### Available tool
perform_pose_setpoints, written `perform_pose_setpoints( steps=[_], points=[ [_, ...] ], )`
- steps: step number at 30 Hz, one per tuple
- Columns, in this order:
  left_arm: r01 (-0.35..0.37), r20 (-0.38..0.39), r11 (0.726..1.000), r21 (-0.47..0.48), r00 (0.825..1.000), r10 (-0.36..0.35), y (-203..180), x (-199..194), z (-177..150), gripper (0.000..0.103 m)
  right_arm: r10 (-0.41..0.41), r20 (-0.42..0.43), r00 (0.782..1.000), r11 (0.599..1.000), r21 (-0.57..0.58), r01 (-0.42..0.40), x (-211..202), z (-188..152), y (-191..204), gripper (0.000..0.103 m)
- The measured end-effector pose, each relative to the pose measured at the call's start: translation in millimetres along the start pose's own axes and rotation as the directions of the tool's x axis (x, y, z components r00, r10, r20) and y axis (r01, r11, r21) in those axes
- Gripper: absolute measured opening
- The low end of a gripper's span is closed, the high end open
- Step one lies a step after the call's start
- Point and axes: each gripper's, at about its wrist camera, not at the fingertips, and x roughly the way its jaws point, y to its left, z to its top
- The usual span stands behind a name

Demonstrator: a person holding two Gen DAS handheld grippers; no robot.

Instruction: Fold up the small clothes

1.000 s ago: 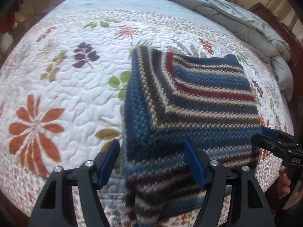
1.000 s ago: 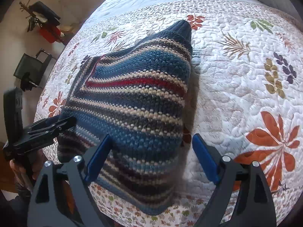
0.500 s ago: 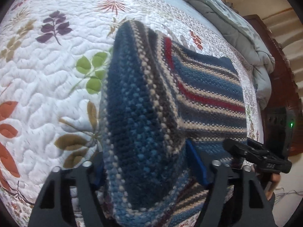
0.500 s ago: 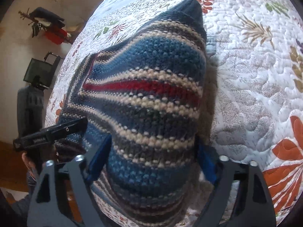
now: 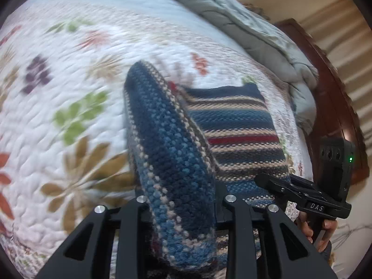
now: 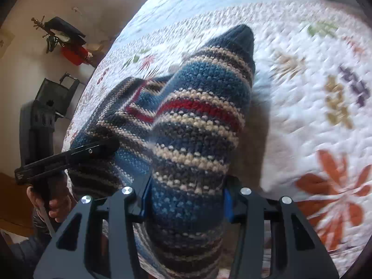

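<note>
- On the bed [image 5: 69,46], near its front edge, lies a stripy knitted sweater [image 5: 234,125] on a white quilt [image 6: 302,121] with flowers and leaves
- The left gripper [image 5: 180,201] has a bunched-up fold of the sweater between its fingers, and the jaws are closing on it
- The right gripper [image 6: 184,198] is closing too, with a thick fold of the sweater pressed between its blue pads [image 6: 146,197]
- Both folds stand up off the bed, and the rest of the sweater lies flat on the quilt
- A grey blanket [image 5: 255,37] is heaped along the far edge of the bed
</note>
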Motion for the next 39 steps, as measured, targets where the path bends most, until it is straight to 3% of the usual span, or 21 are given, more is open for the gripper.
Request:
perform_pose_setpoints(
  steps=[5,8,15,23,24,26,29,35,39],
  points=[
    [0.053,0.009,0.998,0.036,0.999,-0.053,-42.5,19.5,13.1,0.027,-0.05,0.056,0.997,0.999,0.012,0.05,-40.1,13.8,-33.6,0.046],
    [0.041,0.006,0.997,0.069,0.999,-0.042,-62.8,34.7,18.8,0.027,-0.051,0.04,0.998,0.997,0.054,0.049,-44.7,15.7,-62.1,0.046],
    [0.0,-0.076,1.0,0.002,0.997,0.0,-46.7,73.0,-3.3,0.032,0.003,-0.009,1.0,0.989,0.145,-0.001,-21.9,-0.5,-115.2,0.049],
    [-0.01,-0.076,1.0,0.002,0.997,0.01,-35.5,73.5,-11.6,0.038,-0.034,-0.002,0.999,0.994,0.1,0.035,-14.5,-8.3,-111.9,0.057],
    [-0.022,-0.077,1.0,0.006,0.997,0.023,-38.2,71.1,-11.4,0.04,-0.051,-0.003,0.999,0.995,0.086,0.051,-16.1,-8.5,-107.8,0.061],
    [-0.068,-0.055,0.998,0.016,0.996,0.069,-45.5,62.2,-12.1,0.054,-0.077,0.009,0.997,0.994,0.073,0.076,-18.5,-8.4,-99.9,0.064],
    [-0.125,-0.019,0.991,0.05,0.992,0.126,-47.6,46.7,-15.5,0.061,-0.108,0.037,0.993,0.992,0.063,0.106,-30.3,-14.4,-93.7,0.069],
    [-0.198,0.017,0.98,0.036,0.98,0.197,-40.4,25.3,-28.5,0.067,-0.198,0.077,0.977,0.98,0.044,0.195,-61.2,-37.6,-82.6,0.072],
    [-0.274,0.064,0.961,0.047,0.96,0.271,-36.2,11.1,-42.5,0.072,-0.253,0.085,0.964,0.967,0.022,0.252,-73.0,-59.8,-70.0,0.077]
  ],
)
